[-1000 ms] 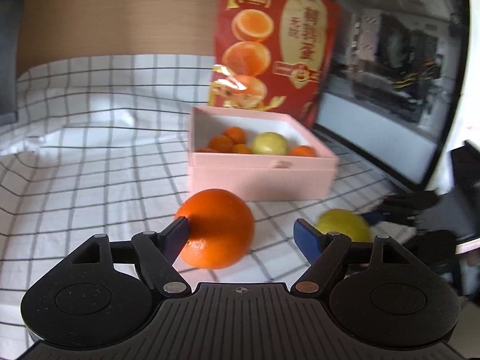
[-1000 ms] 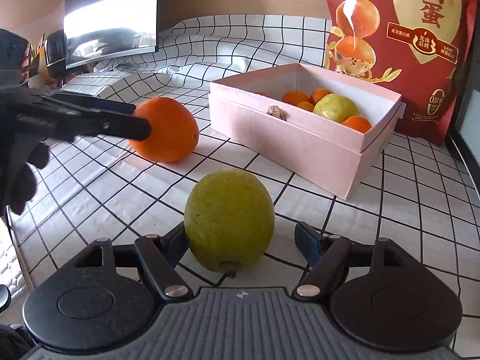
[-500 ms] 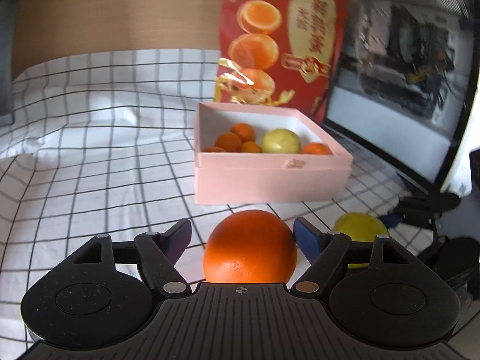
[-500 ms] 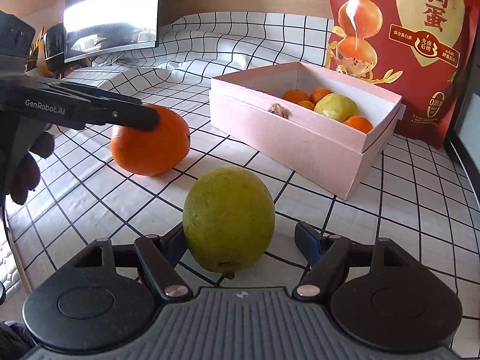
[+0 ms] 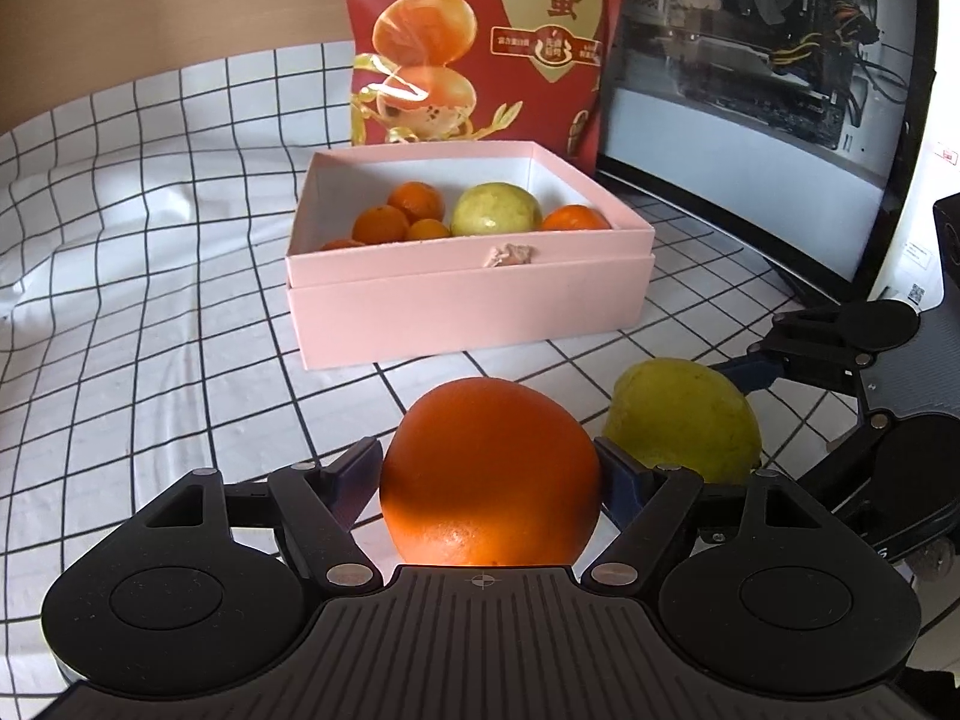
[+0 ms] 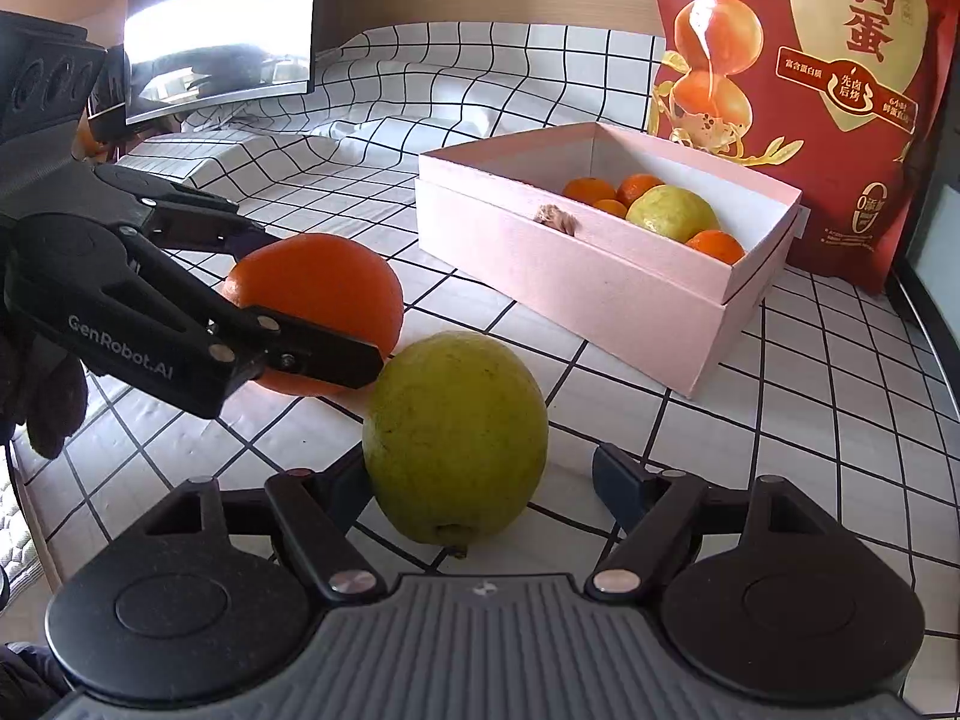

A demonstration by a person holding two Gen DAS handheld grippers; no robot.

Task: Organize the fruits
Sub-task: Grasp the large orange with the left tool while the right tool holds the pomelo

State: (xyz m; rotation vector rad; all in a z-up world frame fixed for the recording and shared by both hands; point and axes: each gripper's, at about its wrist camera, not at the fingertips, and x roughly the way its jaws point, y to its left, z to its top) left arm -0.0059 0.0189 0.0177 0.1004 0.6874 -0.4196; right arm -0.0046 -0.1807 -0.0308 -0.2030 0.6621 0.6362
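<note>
While the left gripper (image 5: pixel 489 468) clamps the orange (image 5: pixel 489 474), the right gripper (image 6: pixel 477 477) stands open around the guava (image 6: pixel 456 438).

Both fruits rest on the checked cloth (image 6: pixel 780 420), the guava's left side against one finger, the other finger apart from it. "GenRobot.AI" is printed on the left gripper's arm. Ahead sits the pink box (image 5: pixel 468 300) holding small oranges (image 5: pixel 379 224) and another guava (image 5: pixel 495 210). Behind it stands a red bag (image 6: pixel 810 60) with Chinese writing.

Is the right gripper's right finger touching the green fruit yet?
Apart. The right wrist view shows bare checkered cloth between the right finger and the green fruit; the fruit sits against the left finger of the right gripper.
</note>
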